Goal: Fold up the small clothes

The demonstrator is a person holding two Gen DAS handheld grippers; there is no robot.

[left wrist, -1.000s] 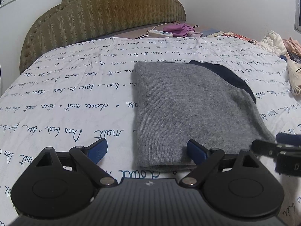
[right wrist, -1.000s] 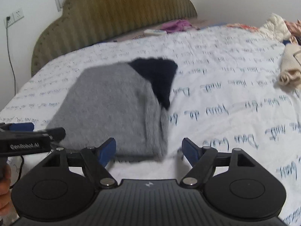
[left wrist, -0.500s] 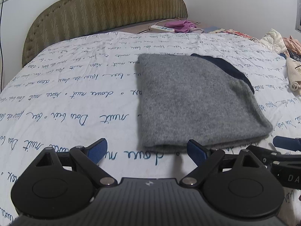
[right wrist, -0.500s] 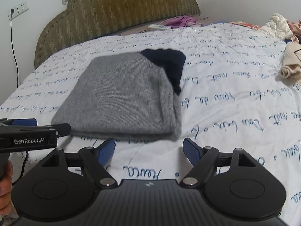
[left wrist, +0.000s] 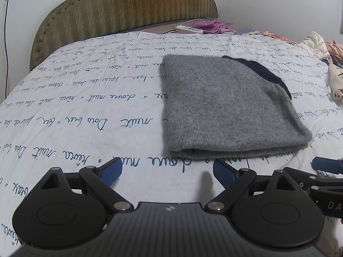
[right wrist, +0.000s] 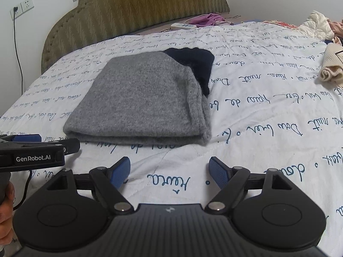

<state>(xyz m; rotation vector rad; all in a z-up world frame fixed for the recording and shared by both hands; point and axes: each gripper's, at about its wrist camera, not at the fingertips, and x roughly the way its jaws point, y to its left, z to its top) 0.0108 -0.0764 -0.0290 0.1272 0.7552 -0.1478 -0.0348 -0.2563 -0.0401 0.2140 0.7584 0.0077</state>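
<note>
A grey knitted garment (left wrist: 225,107) lies folded flat on the bed, with a dark navy part (left wrist: 261,72) showing at its far right corner. It also shows in the right wrist view (right wrist: 141,98), navy part (right wrist: 195,62) at the back. My left gripper (left wrist: 167,173) is open and empty, just short of the garment's near edge. My right gripper (right wrist: 169,170) is open and empty, a little back from the near edge. Each gripper appears at the edge of the other's view.
The bed has a white sheet with blue handwriting (left wrist: 85,107) and an olive padded headboard (left wrist: 128,10). A cream knit item (right wrist: 330,68) and other clothes lie at the right. A power strip (left wrist: 188,29) and purple cloth (left wrist: 208,24) sit by the headboard.
Both grippers have drawn back from the folded garment, which now lies farther ahead of the fingertips. The garment itself has not changed shape.
</note>
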